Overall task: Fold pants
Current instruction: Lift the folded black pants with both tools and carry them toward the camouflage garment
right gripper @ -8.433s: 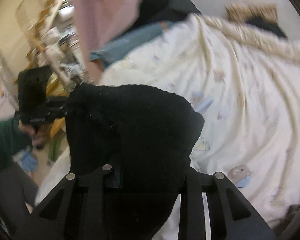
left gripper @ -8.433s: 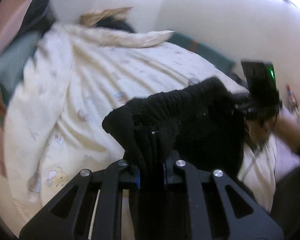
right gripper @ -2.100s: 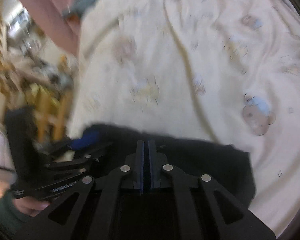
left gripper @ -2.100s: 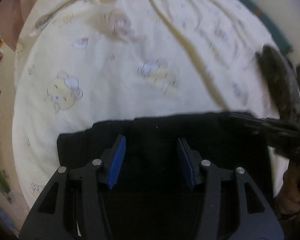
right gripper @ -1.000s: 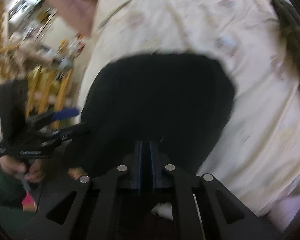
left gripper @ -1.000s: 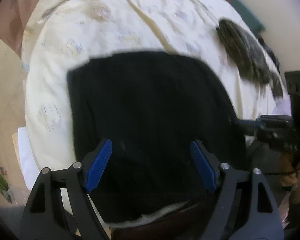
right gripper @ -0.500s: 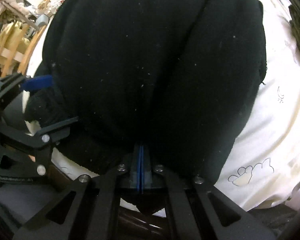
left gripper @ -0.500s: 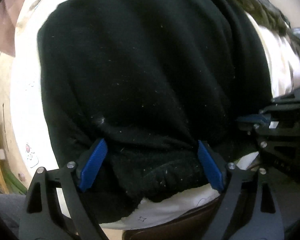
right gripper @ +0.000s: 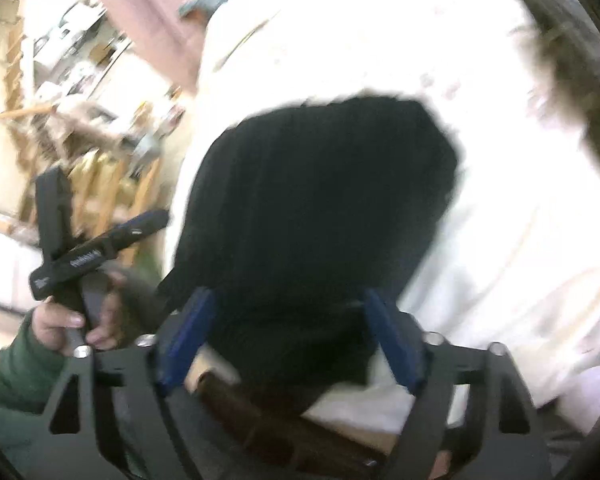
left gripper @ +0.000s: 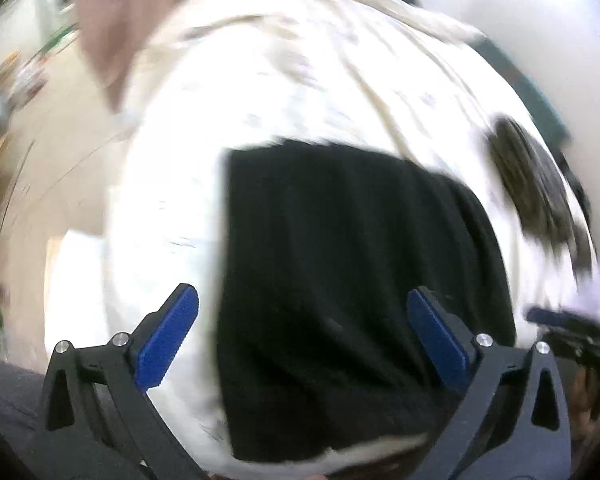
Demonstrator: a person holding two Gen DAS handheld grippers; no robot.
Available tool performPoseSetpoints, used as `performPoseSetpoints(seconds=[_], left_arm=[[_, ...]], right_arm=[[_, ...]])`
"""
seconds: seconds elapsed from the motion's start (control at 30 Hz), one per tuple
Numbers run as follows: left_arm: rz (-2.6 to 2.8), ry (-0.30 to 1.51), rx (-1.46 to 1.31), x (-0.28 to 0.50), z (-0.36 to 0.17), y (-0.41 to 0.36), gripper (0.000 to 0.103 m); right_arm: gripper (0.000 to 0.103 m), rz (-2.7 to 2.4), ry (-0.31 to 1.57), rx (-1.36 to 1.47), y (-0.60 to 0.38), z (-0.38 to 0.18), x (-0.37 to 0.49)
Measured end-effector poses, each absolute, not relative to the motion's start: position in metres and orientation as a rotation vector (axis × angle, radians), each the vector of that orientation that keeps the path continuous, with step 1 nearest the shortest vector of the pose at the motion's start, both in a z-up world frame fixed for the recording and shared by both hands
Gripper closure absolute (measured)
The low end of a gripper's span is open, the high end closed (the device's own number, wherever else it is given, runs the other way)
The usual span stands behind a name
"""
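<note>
The black pants [left gripper: 352, 280] lie as a folded bundle on the cream printed bedspread [left gripper: 300, 92], near the bed's front edge. My left gripper [left gripper: 304, 328] hovers above their near end, jaws wide and still opening, and the blue pads [left gripper: 168, 332] touch no cloth. In the right wrist view the same pants [right gripper: 320, 208] lie under my right gripper [right gripper: 290, 332]. Its jaws are opening too, and its pads [right gripper: 392, 336] stand clear of the cloth. The left gripper [right gripper: 100, 248] also shows there, held by a hand in a green sleeve.
A dark furry item [left gripper: 532, 184] lies on the bedspread to the right of the pants. A pink cloth [left gripper: 104, 20] hangs at the back left. Wooden furniture [right gripper: 100, 176] stands off the bed's left side. The brown bed frame [right gripper: 260, 412] runs below the pants.
Both grippers have pulled back from the pants, which now look smaller. The right jaws, shut half a second ago, have sprung apart. The left jaws have spread wider.
</note>
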State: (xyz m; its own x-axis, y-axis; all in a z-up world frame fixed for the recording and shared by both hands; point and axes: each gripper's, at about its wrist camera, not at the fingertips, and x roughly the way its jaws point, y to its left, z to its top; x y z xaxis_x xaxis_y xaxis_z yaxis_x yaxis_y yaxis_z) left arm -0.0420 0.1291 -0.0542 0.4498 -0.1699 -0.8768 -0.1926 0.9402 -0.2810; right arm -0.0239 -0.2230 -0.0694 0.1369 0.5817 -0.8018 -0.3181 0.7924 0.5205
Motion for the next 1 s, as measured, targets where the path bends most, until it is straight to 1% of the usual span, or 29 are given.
performPoseSetpoints(seconds=[0.07, 0.17, 0.2, 0.3, 0.37, 0.43, 0.5, 0.63, 0.73, 0.83, 0.9, 0.97, 1.0], left_arm=[[0.072, 1.135, -0.421, -0.036, -0.067, 0.14, 0.0], [0.135, 1.17, -0.475, -0.035, -0.088, 0.158, 0.0], [0.149, 1.181, -0.49, -0.038, -0.095, 0.163, 0.0], [0.147, 1.226, -0.594, -0.04, -0.112, 0.168, 0.0], [0.082, 1.291, -0.573, -0.033, -0.125, 0.144, 0.0], [-0.002, 1.386, -0.521, -0.028, -0.143, 0.129, 0.0], [-0.023, 1.401, -0.47, -0.028, -0.145, 0.124, 0.0], [-0.099, 1.473, -0.593, -0.042, -0.149, 0.13, 0.0], [-0.173, 1.542, -0.61, -0.052, -0.154, 0.119, 0.0], [-0.187, 1.551, -0.647, -0.053, -0.156, 0.119, 0.0], [-0.2, 1.547, -0.667, -0.05, -0.157, 0.117, 0.001], [-0.21, 1.534, -0.61, -0.052, -0.154, 0.11, 0.002], [-0.214, 1.521, -0.592, -0.054, -0.153, 0.108, 0.008]], right_arm=[[0.021, 0.61, 1.27, 0.346, -0.246, -0.072, -0.009], [0.021, 0.541, 1.347, 0.527, -0.282, -0.099, 0.007], [0.021, 0.532, 1.368, 0.548, -0.255, -0.114, 0.021], [0.021, 0.524, 1.463, 0.602, -0.252, -0.148, 0.023], [0.021, 0.534, 1.513, 0.613, -0.241, -0.169, 0.022], [0.02, 0.542, 1.515, 0.589, -0.236, -0.173, 0.021], [0.02, 0.564, 1.523, 0.608, -0.236, -0.176, 0.025], [0.02, 0.636, 1.546, 0.631, -0.226, -0.181, 0.021], [0.019, 0.73, 1.582, 0.584, -0.213, -0.178, 0.007], [0.017, 0.783, 1.618, 0.572, -0.201, -0.179, -0.002], [0.018, 0.752, 1.584, 0.569, -0.194, -0.181, 0.002], [0.017, 0.695, 1.557, 0.618, -0.193, -0.187, 0.004], [0.019, 0.679, 1.538, 0.609, -0.191, -0.185, 0.002]])
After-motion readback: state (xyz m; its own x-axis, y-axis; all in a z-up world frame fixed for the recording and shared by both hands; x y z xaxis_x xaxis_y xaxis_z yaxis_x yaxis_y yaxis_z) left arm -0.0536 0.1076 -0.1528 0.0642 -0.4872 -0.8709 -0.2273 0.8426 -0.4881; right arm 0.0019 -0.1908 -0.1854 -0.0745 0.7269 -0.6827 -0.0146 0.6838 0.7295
